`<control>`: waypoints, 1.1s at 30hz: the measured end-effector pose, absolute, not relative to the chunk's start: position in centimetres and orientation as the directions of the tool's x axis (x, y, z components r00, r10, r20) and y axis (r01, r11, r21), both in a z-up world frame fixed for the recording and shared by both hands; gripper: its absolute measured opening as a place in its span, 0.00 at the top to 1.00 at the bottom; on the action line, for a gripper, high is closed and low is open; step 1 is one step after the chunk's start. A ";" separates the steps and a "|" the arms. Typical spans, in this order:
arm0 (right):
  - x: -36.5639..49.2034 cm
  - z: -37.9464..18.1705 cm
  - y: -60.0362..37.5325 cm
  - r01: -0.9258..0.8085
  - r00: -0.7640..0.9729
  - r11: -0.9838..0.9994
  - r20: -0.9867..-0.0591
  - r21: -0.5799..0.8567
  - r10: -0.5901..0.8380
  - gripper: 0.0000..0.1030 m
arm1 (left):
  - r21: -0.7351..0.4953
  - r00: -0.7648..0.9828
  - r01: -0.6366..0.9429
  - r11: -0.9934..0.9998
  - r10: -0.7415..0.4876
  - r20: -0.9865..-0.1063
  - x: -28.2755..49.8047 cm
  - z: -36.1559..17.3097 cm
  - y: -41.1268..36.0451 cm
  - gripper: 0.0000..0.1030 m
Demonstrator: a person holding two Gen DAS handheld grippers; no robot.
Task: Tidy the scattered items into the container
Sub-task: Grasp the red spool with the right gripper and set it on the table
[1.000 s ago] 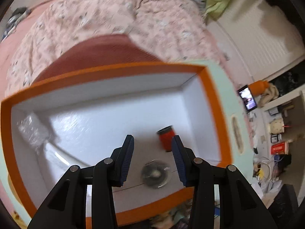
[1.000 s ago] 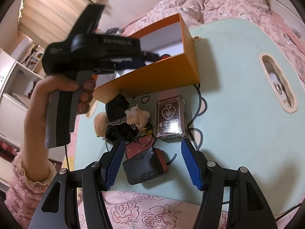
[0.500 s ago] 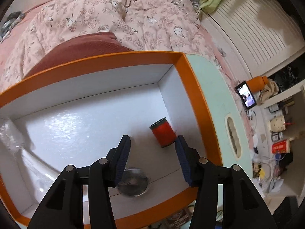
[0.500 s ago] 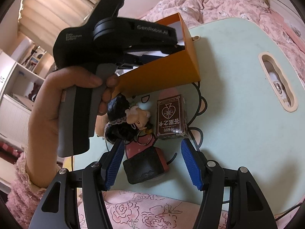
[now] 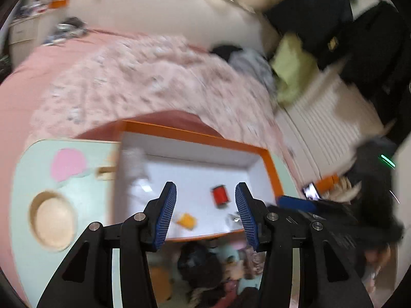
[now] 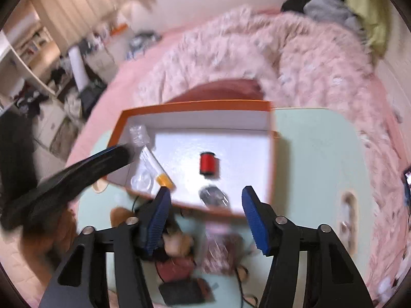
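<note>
Pink floral quilt (image 6: 269, 59) fills the back, with the mint-green table (image 6: 316, 154) in front of it. On the table sits the orange box (image 6: 195, 106), white inside, open on top. Left gripper (image 5: 205, 215) is up over the box's near edge, jaws spread, nothing between them. Right gripper (image 6: 206, 218) is the same story: spread wide, empty, above the near wall. Inside the box: a red thread spool (image 6: 206, 163) standing mid-floor, a round clear lid (image 6: 213, 195) just nearer, an orange-capped tube (image 6: 156, 166) left. On the table by the near wall, blurred: plush doll (image 6: 177, 241), dark wallet (image 6: 183, 291).
</note>
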State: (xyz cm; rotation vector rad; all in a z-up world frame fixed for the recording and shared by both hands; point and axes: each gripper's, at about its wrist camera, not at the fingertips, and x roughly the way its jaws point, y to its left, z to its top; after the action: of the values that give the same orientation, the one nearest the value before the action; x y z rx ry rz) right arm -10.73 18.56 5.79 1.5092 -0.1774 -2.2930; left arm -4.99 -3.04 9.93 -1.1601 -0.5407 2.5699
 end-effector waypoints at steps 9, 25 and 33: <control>-16.7 0.3 14.1 0.237 -0.225 -0.968 -0.964 0.086 -0.141 0.79 | -0.443 -0.660 -0.055 -0.895 0.365 -0.657 -2.6 8.4 -6.8 0.52; -3.9 6.8 16.3 0.416 -0.277 -0.860 -0.859 0.297 -0.431 0.80 | -0.104 -0.751 -0.080 -0.991 0.129 -0.648 1.8 17.5 -11.1 0.52; -2.6 2.6 14.2 0.430 -0.195 -0.856 -0.897 0.285 -0.397 0.80 | -0.145 -0.741 -0.331 -0.933 0.352 -0.572 2.3 28.0 -8.0 0.52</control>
State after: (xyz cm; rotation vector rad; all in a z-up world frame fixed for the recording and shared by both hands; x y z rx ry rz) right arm -2.62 14.17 2.65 1.5523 0.0395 -2.0852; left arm 2.31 -7.99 28.00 -0.8737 -0.0478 2.6323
